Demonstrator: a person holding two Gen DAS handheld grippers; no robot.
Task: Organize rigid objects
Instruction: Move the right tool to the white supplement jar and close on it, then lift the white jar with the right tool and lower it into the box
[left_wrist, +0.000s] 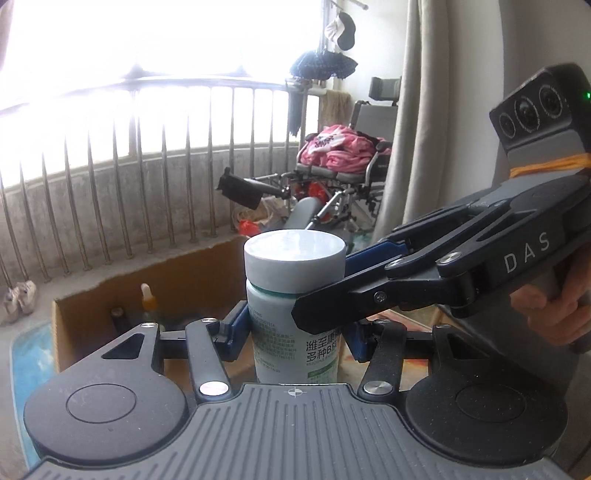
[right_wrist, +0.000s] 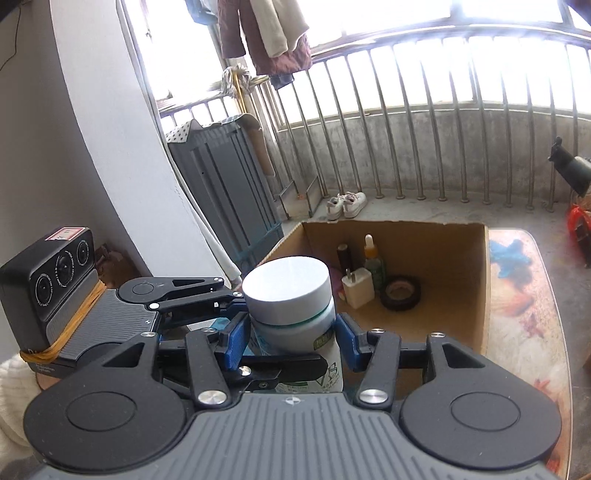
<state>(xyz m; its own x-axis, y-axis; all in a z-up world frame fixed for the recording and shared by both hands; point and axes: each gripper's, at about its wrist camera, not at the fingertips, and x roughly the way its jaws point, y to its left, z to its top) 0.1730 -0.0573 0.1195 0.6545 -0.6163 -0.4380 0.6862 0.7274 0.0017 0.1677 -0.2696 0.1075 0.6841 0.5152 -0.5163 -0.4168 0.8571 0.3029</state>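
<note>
A white pill bottle (left_wrist: 291, 280) (right_wrist: 291, 295) with a wide white cap and green print stands upright, lifted in front of an open cardboard box (left_wrist: 207, 266) (right_wrist: 484, 288). My left gripper (left_wrist: 293, 328) (right_wrist: 266, 332) has its blue pads pressed on the bottle's body. My right gripper (right_wrist: 293, 339) (left_wrist: 332, 284) comes in from the other side and clamps the same bottle just under the cap. Inside the box stand a dropper bottle (right_wrist: 371, 254) (left_wrist: 147, 299), a white plug (right_wrist: 358, 286), a black tape roll (right_wrist: 400, 293) and a small dark bottle (right_wrist: 343, 256).
The box sits on a table with a patterned cloth (right_wrist: 524, 295). Behind are a metal balcony railing (right_wrist: 406, 140), a pair of shoes (right_wrist: 347, 203), a grey folded frame (right_wrist: 229, 184) and a wheelchair with pink clothes (left_wrist: 340, 151). A hand (left_wrist: 554, 310) holds the right gripper.
</note>
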